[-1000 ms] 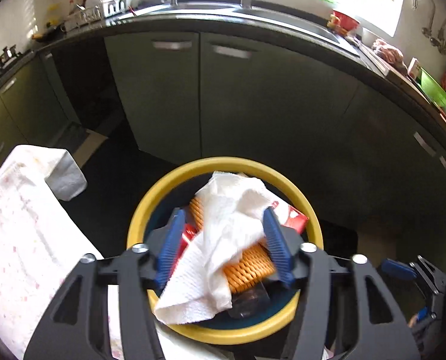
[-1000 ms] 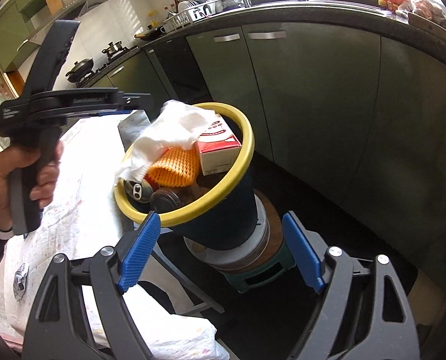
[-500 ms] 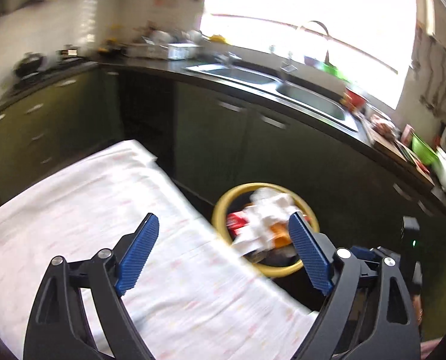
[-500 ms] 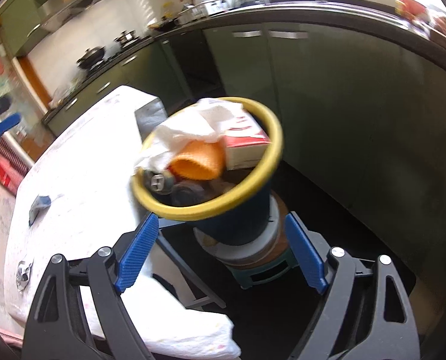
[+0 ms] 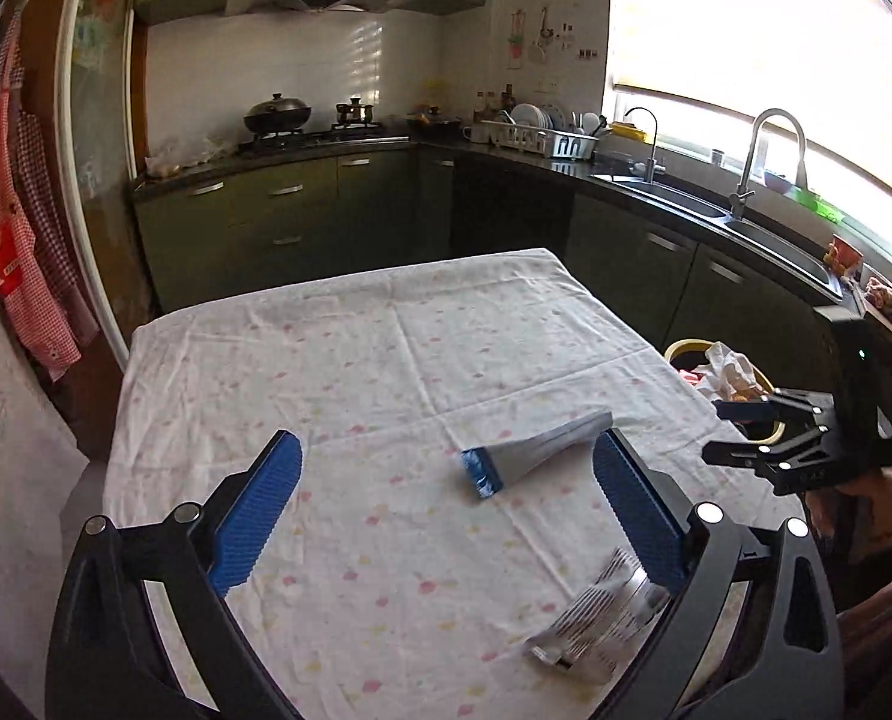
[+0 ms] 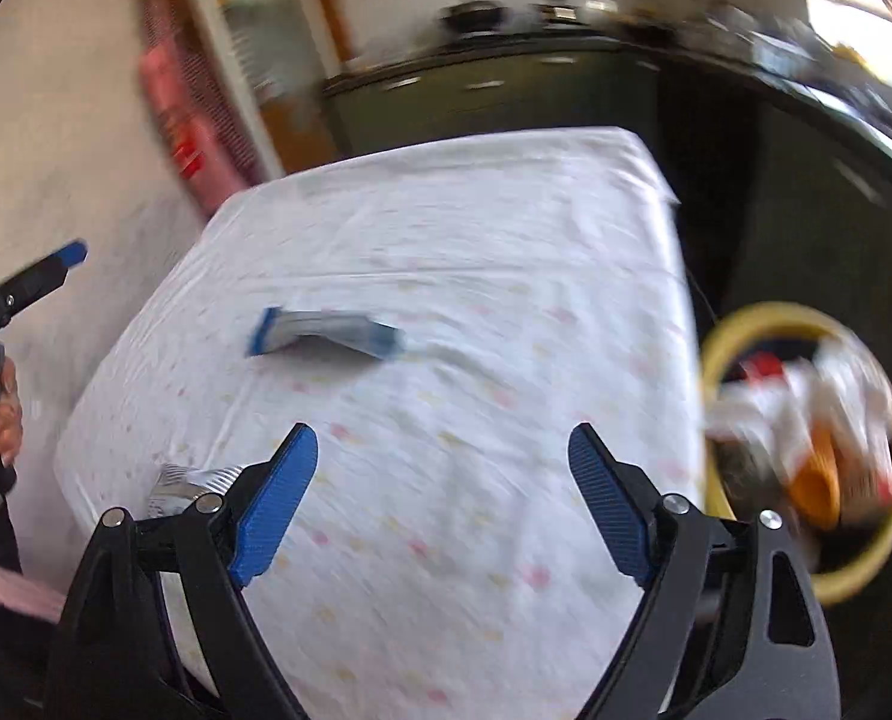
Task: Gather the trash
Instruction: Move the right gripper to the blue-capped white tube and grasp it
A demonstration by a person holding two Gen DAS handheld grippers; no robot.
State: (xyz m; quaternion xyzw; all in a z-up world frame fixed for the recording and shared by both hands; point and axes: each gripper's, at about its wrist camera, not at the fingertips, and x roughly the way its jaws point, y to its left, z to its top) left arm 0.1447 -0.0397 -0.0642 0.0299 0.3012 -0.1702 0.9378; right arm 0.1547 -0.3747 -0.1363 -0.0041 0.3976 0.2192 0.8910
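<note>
My right wrist view is smearing badly: the bin (image 6: 806, 456) at right is dissolving into streaks. In my left view, a finger (image 5: 638, 510) is covering part of the crumpled silver wrapper (image 5: 596, 624).

On the tablecloth (image 5: 338, 360) there are two wrappers, one blue-and-silver wrapper (image 5: 530, 456) near the middle and one silver wrapper (image 5: 596, 618) at the near edge, and beside the right edge stands one bin (image 6: 740, 330).

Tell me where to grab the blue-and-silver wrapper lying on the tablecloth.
Probably grip the blue-and-silver wrapper across its narrow silver middle, coming from above with the open left gripper. It lies flat on the tablecloth, so pinching its long edges suits best.
</note>
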